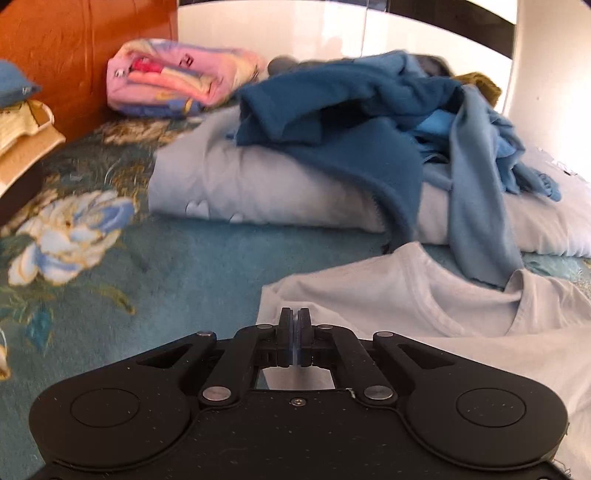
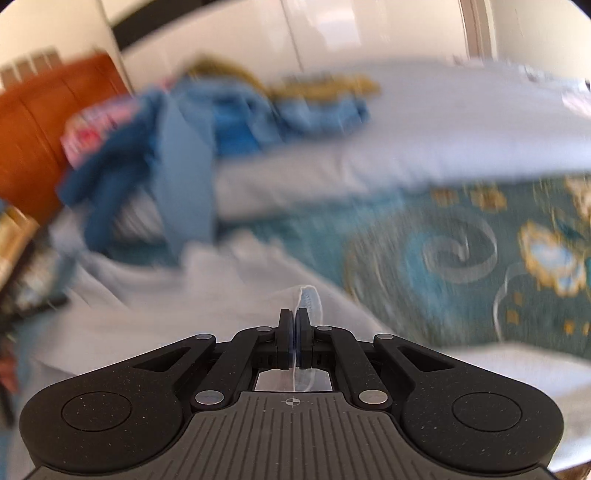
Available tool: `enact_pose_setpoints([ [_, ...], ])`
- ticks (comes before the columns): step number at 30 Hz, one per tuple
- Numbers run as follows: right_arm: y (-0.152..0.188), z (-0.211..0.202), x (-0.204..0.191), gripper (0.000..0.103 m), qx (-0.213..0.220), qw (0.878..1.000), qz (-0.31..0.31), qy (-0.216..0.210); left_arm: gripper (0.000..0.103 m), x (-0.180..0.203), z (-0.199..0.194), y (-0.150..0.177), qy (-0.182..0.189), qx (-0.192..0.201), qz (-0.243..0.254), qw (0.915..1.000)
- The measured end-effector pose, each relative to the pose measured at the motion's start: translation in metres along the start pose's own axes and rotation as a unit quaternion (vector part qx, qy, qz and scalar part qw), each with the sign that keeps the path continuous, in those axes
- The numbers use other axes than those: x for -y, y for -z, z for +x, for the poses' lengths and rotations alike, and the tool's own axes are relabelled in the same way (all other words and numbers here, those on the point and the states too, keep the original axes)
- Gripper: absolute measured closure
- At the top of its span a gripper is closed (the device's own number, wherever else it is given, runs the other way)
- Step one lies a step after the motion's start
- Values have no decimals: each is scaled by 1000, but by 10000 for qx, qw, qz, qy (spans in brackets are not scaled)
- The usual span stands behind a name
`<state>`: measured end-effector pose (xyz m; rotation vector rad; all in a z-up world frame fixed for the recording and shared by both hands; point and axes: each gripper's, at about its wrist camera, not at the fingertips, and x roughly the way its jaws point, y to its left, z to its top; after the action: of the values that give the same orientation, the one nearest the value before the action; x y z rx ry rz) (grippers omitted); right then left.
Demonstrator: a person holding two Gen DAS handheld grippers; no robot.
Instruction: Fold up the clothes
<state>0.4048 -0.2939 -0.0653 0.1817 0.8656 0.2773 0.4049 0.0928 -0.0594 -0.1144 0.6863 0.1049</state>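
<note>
A white T-shirt (image 1: 388, 295) lies on the teal floral bedspread (image 1: 147, 277), its neckline up and to the right. My left gripper (image 1: 294, 314) sits at the shirt's left edge, its jaws together with a thin sliver of pale cloth pinched between the pads. In the blurred right wrist view the same shirt (image 2: 147, 314) spreads out to the left. My right gripper (image 2: 294, 314) is shut on the shirt, and a stitched hem (image 2: 308, 295) sticks up just past its fingertips.
A heap of blue clothes (image 1: 351, 122) rests on a pale folded quilt (image 1: 258, 192) behind the shirt. Pink folded bedding (image 1: 173, 85) lies against the orange headboard (image 1: 74, 55). White cupboard doors (image 1: 314, 33) stand behind.
</note>
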Motion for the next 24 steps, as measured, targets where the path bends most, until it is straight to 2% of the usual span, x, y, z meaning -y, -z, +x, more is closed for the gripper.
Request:
enact_pose_setpoints([
  [2, 5, 8, 2, 102, -136, 9999, 51, 53, 95, -7, -5, 2, 128, -15, -183, 9997],
  [3, 4, 7, 2, 102, -135, 9999, 67, 57, 81, -11, -8, 3, 171, -22, -282, 9995],
  [5, 3, -6, 1, 101, -12, 10000, 48, 44, 68, -18, -18, 2, 201, -26, -424, 9989],
  [9, 2, -41, 1, 100, 336, 9994, 33, -14, 63, -32, -52, 7, 210, 38, -521, 9984],
  [11, 9, -69, 13, 95, 544, 9983, 203, 10, 61, -42, -75, 11, 128, 74, -547, 9984],
  [12, 16, -83, 21, 89, 624, 9975, 297, 133, 58, -47, -87, 14, 84, 92, -560, 9984],
  [14, 34, -112, 46, 87, 756, 9943, 507, 555, 52, -60, -114, 22, 131, 223, -689, 9973],
  [17, 58, -150, 102, 81, 896, 9821, 1160, 1186, 45, -79, -147, 36, 100, 351, -824, 9959],
  [18, 66, -157, 122, 78, 939, 9752, 1536, 1287, 44, -84, -155, 41, 47, 359, -857, 9957],
  [20, 81, -170, 162, 78, 1019, 9569, 2281, 1483, 44, -91, -168, 49, -48, 325, -948, 9950],
  [22, 91, -174, 191, 78, 1143, 9409, 2826, 1475, 44, -98, -177, 55, -135, 290, -1080, 9936],
  [24, 93, -171, 207, 78, 1272, 9300, 3098, 1517, 44, -101, -184, 59, -229, 243, -1201, 9922],
])
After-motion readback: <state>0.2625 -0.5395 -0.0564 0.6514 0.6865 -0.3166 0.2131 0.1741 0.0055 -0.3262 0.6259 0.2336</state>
